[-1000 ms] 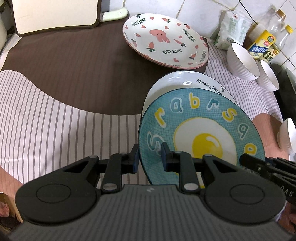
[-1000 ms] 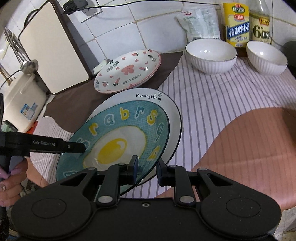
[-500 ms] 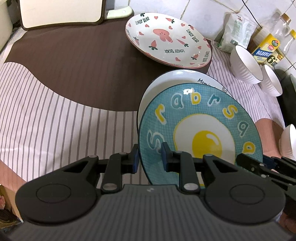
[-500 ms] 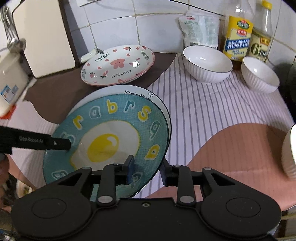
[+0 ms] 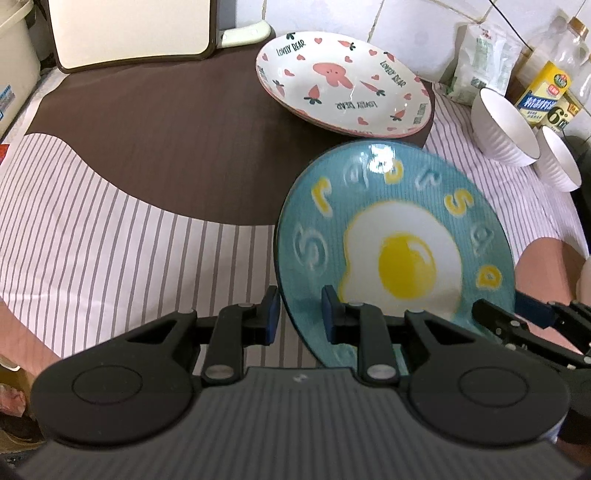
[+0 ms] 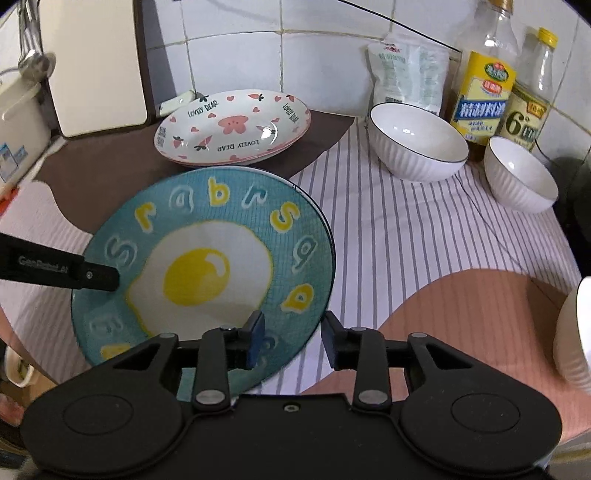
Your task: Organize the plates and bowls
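Observation:
A blue plate with a fried-egg picture (image 5: 395,240) (image 6: 207,273) now covers the white plate that lay under it, which is hidden. My left gripper (image 5: 300,314) has opened, its jaws either side of the plate's left rim. My right gripper (image 6: 290,338) has opened too, its jaws either side of the plate's right rim. A stack of pink "Lovely Bear" plates (image 5: 345,85) (image 6: 234,127) sits just behind. Two white ribbed bowls (image 6: 417,142) (image 6: 521,173) stand at the back right; a third bowl (image 6: 574,332) shows at the right edge.
A striped and brown cloth (image 5: 122,236) covers the counter. A cutting board (image 5: 129,29) leans on the tiled wall at back left. A food bag (image 6: 410,70) and two bottles (image 6: 480,96) stand behind the bowls. A white appliance (image 6: 18,125) sits far left.
The blue plate has come down level onto the white plate, hiding it. Both grippers have opened on its rim.

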Demonstrator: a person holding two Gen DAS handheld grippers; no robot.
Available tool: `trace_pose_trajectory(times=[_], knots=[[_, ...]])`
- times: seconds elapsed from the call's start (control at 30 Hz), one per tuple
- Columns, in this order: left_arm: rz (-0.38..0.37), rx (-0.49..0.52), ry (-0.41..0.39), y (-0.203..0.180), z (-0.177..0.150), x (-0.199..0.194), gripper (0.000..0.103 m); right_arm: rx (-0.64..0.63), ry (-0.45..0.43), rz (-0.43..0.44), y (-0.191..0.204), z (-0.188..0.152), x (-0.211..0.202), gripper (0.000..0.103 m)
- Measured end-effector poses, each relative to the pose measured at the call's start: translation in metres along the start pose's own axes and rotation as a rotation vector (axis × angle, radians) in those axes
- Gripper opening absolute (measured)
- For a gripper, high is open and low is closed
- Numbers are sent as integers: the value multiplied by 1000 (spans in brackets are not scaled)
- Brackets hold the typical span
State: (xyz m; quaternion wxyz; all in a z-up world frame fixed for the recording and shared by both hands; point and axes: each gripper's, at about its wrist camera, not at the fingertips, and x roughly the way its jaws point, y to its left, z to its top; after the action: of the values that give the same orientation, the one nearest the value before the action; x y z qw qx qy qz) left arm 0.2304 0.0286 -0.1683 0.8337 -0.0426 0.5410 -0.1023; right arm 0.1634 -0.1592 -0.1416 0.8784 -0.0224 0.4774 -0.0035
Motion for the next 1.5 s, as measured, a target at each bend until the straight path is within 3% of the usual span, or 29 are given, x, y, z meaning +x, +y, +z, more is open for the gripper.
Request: trace_pose_trajectory(times=[0.17,0.37,0.5,0.67,0.93,1.1,1.33,1.5], knots=[[-19,-23,3,3,0,-1,23,4,-17,25,-5,0,-2,40],[-58,-16,-41,12,11,-24,22,9,-103,84,-16,5,-29,40],[-85,11,-117,18,25,-50,24,30,-194,177,-22,16,-50,40],[-85,18,-220,32,38,-69,32,11,-318,278,-23,31,-64,50],[-133,53,-366,46,63,-68,41,52,-395,320,-24,65,-31,53],[-153,34,-397,44,86,-36,41,163,-384,311,-35,83,10,54],[-108,67,-353,44,110,20,41,281,-298,299,-48,105,62,54],[-97,29,-307,58,134,53,41,360,-197,252,-53,122,97,54]])
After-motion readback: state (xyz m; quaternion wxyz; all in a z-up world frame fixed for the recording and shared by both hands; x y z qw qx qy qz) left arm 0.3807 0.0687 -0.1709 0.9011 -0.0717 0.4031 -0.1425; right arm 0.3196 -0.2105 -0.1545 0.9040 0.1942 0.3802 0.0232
